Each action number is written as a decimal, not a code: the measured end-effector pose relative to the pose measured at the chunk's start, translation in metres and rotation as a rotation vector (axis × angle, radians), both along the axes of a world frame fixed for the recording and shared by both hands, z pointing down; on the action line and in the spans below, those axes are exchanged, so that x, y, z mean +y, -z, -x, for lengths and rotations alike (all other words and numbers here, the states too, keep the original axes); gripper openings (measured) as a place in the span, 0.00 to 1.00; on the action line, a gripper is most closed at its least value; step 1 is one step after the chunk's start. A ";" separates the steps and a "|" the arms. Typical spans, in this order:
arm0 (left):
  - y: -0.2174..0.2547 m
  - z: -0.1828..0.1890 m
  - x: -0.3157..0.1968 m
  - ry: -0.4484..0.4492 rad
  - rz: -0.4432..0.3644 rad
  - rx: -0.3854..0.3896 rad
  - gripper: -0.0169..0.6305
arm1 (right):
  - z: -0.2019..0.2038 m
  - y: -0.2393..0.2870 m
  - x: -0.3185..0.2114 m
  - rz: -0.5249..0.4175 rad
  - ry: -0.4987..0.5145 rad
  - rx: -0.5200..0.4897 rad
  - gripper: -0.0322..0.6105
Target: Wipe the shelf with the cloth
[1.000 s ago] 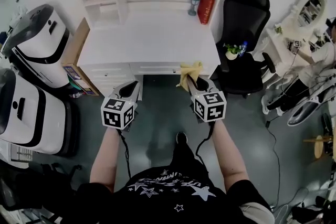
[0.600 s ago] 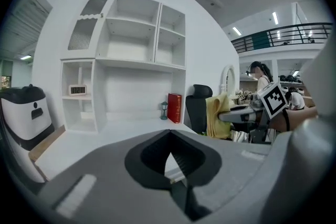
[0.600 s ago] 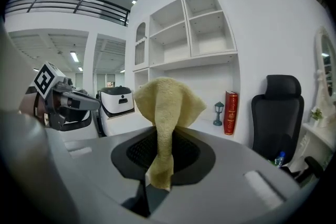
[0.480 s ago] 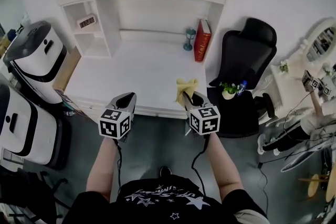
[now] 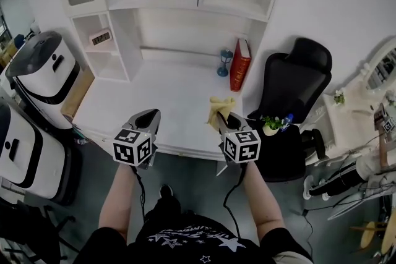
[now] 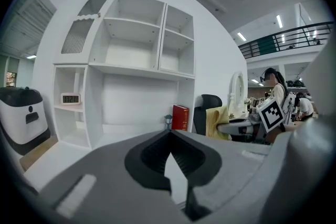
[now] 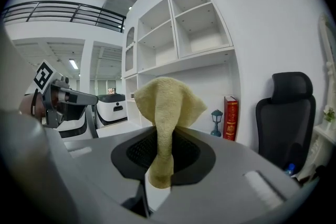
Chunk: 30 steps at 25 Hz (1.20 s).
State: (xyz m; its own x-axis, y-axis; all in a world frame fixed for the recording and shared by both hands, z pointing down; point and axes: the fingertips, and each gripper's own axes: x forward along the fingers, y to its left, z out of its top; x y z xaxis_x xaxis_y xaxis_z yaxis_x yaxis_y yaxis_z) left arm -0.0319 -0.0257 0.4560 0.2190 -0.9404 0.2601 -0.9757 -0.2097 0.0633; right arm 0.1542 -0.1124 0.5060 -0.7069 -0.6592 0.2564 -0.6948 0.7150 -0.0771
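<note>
Head view: the right tool [image 5: 221,119] clamps the yellow cloth [image 5: 221,104] over the tabletop's [image 5: 161,93] near edge; the shelf [image 5: 154,3] lies straight ahead, higher. The left tool [image 5: 147,117] is closed on nothing.

Grey left gripper [image 5: 150,114], right gripper [image 5: 218,120] (marker cubes [image 5: 133,146]), black cables [image 5: 144,185], star-printed black T-shirt [image 5: 185,239]
</note>
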 end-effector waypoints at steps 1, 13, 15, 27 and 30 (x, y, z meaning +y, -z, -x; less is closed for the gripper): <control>0.005 0.003 -0.006 -0.001 -0.010 0.000 0.03 | 0.003 0.002 -0.005 -0.003 0.001 0.002 0.18; 0.090 0.030 -0.119 -0.085 -0.190 -0.086 0.03 | 0.028 0.094 -0.093 -0.165 -0.074 -0.061 0.18; 0.111 0.037 -0.140 -0.104 -0.230 -0.092 0.03 | 0.035 0.117 -0.111 -0.202 -0.084 -0.067 0.18; 0.191 0.077 -0.232 -0.217 -0.355 -0.101 0.03 | 0.075 0.226 -0.179 -0.347 -0.174 -0.133 0.18; 0.205 0.084 -0.246 -0.233 -0.381 -0.105 0.03 | 0.079 0.244 -0.186 -0.386 -0.199 -0.132 0.18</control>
State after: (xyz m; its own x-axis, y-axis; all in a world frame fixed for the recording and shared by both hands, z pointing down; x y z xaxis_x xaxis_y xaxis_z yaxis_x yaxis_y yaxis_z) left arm -0.1155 -0.2713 0.2514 0.4269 -0.9021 -0.0626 -0.8968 -0.4135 -0.1577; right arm 0.0754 -0.2984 0.2619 -0.5670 -0.8151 -0.1188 -0.8237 0.5625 0.0722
